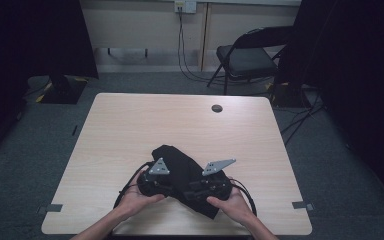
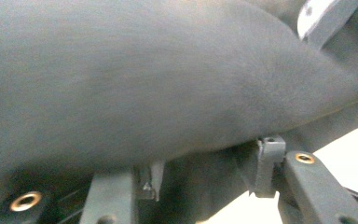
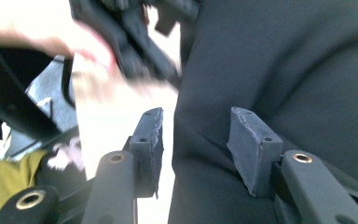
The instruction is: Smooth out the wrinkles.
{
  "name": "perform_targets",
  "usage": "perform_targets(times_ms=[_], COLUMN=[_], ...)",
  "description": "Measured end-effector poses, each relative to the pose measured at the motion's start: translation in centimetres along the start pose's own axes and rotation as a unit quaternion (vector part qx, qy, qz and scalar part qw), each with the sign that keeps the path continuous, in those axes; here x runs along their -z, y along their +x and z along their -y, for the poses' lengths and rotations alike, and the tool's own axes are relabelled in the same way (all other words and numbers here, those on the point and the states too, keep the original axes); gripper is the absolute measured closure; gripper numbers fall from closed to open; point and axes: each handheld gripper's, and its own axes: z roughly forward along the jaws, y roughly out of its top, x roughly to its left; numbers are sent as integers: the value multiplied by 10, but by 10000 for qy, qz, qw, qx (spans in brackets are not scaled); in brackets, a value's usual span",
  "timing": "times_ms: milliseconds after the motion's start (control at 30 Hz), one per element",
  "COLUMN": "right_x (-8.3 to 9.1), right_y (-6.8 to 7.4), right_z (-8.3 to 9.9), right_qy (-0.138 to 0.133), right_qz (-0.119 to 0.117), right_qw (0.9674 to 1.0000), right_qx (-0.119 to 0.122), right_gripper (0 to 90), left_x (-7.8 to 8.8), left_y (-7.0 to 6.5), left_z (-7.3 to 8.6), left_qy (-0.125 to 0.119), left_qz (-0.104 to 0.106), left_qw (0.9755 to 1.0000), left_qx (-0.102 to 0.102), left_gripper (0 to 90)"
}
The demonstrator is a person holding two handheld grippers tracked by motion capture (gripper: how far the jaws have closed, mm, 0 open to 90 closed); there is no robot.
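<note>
Nearest to the person, a black cloth (image 1: 182, 172) is being handled on a pale wooden table (image 1: 130, 130), seemingly to be folded or gathered. The left gripper (image 1: 172, 187) is pushed into the cloth from its near left side; in the left gripper view its jaws are seen standing apart with a bulge of the cloth (image 2: 168, 84) lying over and between them, and whether the pads actually press on it cannot be told. The right gripper (image 1: 190, 192) is set against the cloth's near right edge; in the right gripper view its fingertips (image 3: 254, 149) are parted, with an edge of the cloth (image 3: 279, 74) between them but not pinched. The work is judged to be at an early or middle stage: the cloth is bunched into a loose, slanted heap just ahead of both grippers, no neat fold is seen, and a firm grip on the right side is yet to be made. Beyond the cloth, the tabletop runs bare to a round cable hole (image 1: 217, 108). Farther off, grey carpet (image 1: 330, 150), a folding chair (image 1: 247, 57), hanging cables (image 1: 182, 45) and dark curtains (image 1: 360, 75) are seen.
</note>
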Motion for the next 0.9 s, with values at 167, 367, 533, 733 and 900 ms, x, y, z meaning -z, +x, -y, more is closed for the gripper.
perform_targets(times_ms=[167, 367, 533, 733, 900], right_x=[-1, 0, 4, 17, 38], right_y=[1, 3, 0, -8, -6], right_z=[4, 10, 14, 30, 27], right_qy=[81, 245, 320, 340, 14], right_qz=[10, 178, 292, 587, 749], right_qw=[10000, 9995, 9990, 9977, 9971], right_qx=[48, 119, 146, 53, -96], right_gripper=[556, 573, 621, 657, 662], left_x=[40, 64, 42, 9, 16], left_y=[15, 34, 37, 31, 24], left_z=[4, -11, -31, -15, -11], left_qy=[-435, -1036, -1114, -401, -184], left_qz=[-228, -491, -458, -156, -83], left_qw=[9983, 9918, 9922, 9989, 9997], left_qx=[303, 559, 314, 169, 116], left_gripper=[534, 541, 527, 526, 480])
